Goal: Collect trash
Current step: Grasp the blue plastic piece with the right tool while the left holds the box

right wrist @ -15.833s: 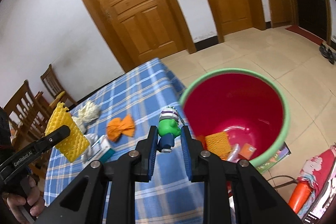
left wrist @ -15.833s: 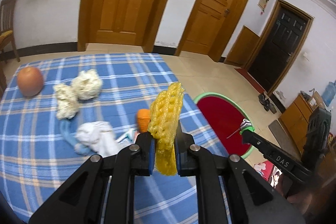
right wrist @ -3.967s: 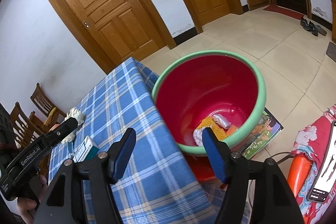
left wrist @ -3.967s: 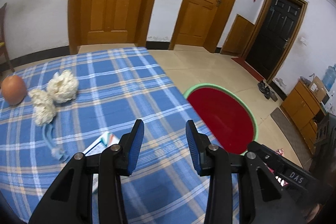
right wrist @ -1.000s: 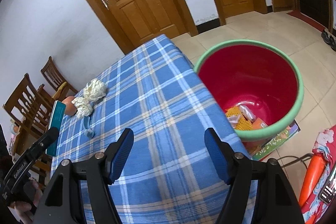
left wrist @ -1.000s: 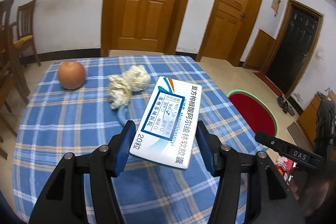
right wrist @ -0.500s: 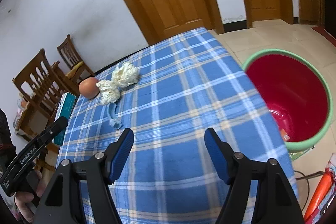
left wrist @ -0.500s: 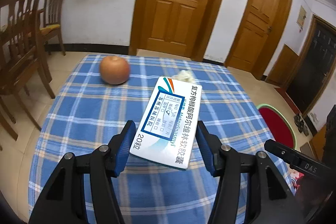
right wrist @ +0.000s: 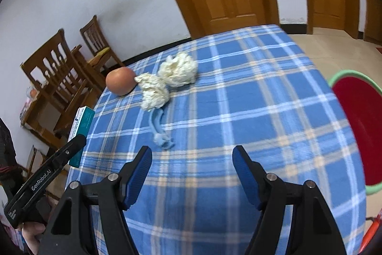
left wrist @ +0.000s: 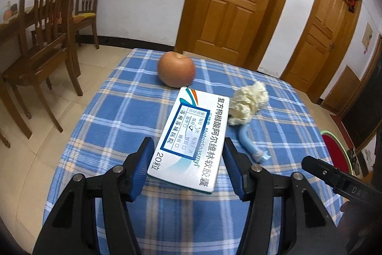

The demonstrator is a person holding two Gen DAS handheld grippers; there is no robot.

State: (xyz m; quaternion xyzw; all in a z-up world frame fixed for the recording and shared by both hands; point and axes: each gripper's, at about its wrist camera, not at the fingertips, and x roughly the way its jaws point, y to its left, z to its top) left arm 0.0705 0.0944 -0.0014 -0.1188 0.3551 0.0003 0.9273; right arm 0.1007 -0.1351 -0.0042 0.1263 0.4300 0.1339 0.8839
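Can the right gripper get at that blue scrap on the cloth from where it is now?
Probably yes. The right gripper is open and empty, and the blue scrap lies on bare tablecloth just ahead of its fingertips. Only the white wad touches the scrap's far end.

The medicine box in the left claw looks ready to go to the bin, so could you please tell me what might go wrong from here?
1. The left claw pinches the medicine box only near its back end, so it could swing or slip out on the way.
2. The red bin stands on the floor past the far side of the table, so an early release would miss it.
3. The apple sits beside the paper wads and might get taken as trash.
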